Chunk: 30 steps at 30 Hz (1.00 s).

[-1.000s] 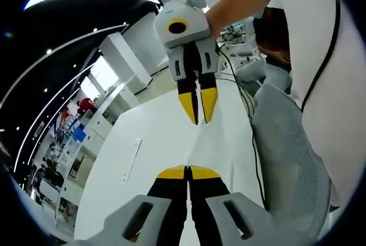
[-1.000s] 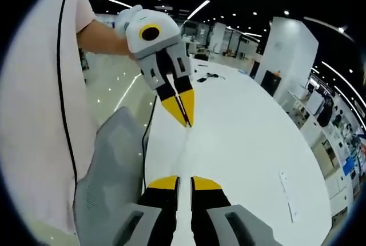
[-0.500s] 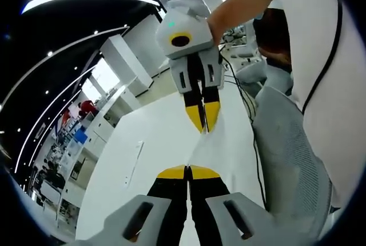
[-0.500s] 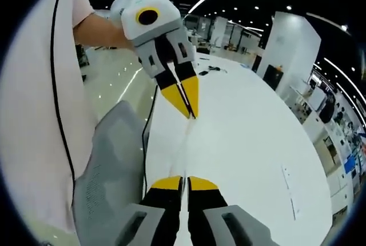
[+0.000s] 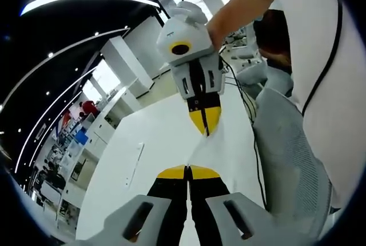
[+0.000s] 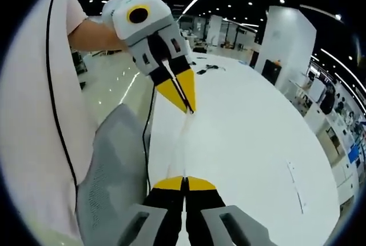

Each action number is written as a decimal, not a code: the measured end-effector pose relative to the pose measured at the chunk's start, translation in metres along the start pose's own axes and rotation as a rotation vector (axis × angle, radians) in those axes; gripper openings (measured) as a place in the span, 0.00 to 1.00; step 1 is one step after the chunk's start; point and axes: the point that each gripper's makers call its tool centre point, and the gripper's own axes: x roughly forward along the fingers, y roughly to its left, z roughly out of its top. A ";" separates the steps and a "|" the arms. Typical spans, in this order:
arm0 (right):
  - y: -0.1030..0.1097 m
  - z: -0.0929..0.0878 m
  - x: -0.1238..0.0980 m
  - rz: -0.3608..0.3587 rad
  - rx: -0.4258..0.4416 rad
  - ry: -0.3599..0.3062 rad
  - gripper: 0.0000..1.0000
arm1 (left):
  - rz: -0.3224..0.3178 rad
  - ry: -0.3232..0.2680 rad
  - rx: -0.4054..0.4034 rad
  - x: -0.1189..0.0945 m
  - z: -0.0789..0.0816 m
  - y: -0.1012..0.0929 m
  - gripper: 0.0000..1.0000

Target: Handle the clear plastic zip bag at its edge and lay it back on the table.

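Observation:
The clear plastic zip bag (image 5: 195, 150) hangs edge-on above the white table (image 5: 154, 137), stretched as a thin sheet between both grippers. My left gripper (image 5: 187, 171) rises from the bottom of the left gripper view, its yellow tips shut on the bag's near edge. My right gripper (image 5: 204, 128) comes down from above, held by a hand, shut on the far edge. In the right gripper view the bag (image 6: 184, 143) runs from my right gripper (image 6: 184, 182) up to the left gripper (image 6: 189, 106).
A grey mesh chair back (image 5: 286, 160) (image 6: 111, 171) stands at the table's side, next to a person in a white shirt (image 5: 326, 57). A black cable (image 5: 251, 143) trails along the table edge. A thin pale strip (image 5: 132, 160) (image 6: 296, 184) lies flat on the table.
My right gripper's jaws, slightly apart a second ago, have shut on the bag's edge. The two grippers have come a little closer together.

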 end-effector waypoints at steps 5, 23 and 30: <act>-0.004 -0.001 -0.001 -0.021 -0.004 0.011 0.00 | -0.003 0.009 -0.005 0.001 -0.002 -0.001 0.00; -0.023 -0.006 -0.006 -0.159 -0.073 0.133 0.00 | 0.014 0.028 -0.037 0.006 -0.011 0.003 0.08; -0.030 -0.009 -0.006 -0.207 -0.082 0.178 0.00 | 0.027 0.000 -0.022 0.006 0.005 0.006 0.14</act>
